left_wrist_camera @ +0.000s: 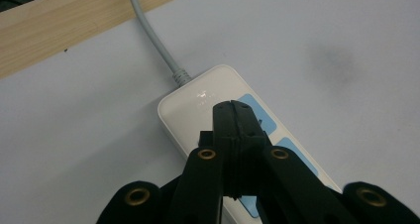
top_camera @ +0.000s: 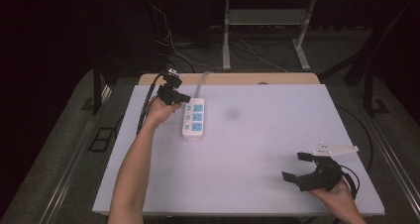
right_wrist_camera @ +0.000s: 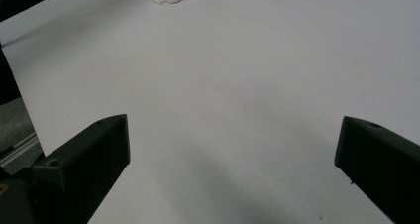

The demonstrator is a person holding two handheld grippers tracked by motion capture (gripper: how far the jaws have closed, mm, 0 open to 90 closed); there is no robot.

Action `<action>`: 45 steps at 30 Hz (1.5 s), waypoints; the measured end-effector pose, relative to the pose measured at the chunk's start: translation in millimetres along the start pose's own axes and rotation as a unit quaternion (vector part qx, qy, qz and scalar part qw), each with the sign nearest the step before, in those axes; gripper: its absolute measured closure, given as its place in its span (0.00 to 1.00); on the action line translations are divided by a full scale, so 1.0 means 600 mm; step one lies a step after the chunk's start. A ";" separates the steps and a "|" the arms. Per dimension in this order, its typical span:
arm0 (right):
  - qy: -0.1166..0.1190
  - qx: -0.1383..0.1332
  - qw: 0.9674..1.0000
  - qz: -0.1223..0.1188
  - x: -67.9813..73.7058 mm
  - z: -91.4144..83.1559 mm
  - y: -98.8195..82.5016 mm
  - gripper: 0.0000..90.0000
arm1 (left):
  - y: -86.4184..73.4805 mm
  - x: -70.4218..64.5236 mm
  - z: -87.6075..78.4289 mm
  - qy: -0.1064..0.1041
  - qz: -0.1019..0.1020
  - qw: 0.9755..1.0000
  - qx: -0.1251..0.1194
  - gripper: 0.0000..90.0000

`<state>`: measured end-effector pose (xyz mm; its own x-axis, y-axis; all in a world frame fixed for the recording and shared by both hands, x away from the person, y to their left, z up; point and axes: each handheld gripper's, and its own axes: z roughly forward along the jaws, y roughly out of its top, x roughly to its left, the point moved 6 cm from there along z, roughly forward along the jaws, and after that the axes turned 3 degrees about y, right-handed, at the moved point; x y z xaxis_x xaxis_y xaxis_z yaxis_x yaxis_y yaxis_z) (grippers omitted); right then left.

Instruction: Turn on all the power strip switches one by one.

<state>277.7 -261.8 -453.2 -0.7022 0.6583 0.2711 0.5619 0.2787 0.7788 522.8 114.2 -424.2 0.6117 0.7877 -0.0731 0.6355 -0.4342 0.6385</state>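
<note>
- The power strip (top_camera: 193, 118) lay at the table's (top_camera: 247, 184) far left
- The left gripper (left_wrist_camera: 233, 116), jaws pressed together and empty, hovered over its cable end; pressing could skid it
- The right gripper (top_camera: 297, 168) gaped wide, well apart

Overhead view; two close gripper views

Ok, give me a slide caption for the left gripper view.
Left gripper, jaws shut, poised over the white power strip near its grey cable.

A lab-like recording room: dark surroundings, a white-topped counter (top_camera: 277, 149) on grey carpet (top_camera: 64, 140), loose cables (top_camera: 173, 40) on the floor and a metal desk frame (top_camera: 226, 35) behind.
</note>
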 end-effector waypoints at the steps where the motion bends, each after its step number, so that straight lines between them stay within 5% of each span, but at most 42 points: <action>1: 0.000 0.000 1.000 0.000 0.000 0.000 0.000 0.01 | 0.001 0.000 0.002 0.002 -0.002 1.000 -0.001 1.00; 10: 0.001 0.000 1.000 0.000 0.000 0.000 0.000 0.01 | 0.003 0.001 0.017 0.011 -0.018 1.000 -0.013 1.00; 21: 0.006 0.001 1.000 0.000 0.000 0.003 0.000 0.01 | -0.009 0.011 0.033 0.018 -0.033 0.999 0.000 1.00; 31: 0.004 0.004 1.000 0.000 0.000 0.004 -0.001 0.01 | -0.022 0.008 0.041 0.016 -0.032 0.999 0.016 1.00; 45: 0.007 0.001 1.000 0.003 0.001 0.003 -0.001 0.01 | -0.030 0.012 0.045 0.005 -0.061 0.998 0.013 1.00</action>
<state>277.9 -260.1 -454.5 -0.7049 0.6503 0.2832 0.5671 0.2768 0.7757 528.2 115.9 -456.8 0.5247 0.8396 -0.1404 0.7166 -0.3467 0.6053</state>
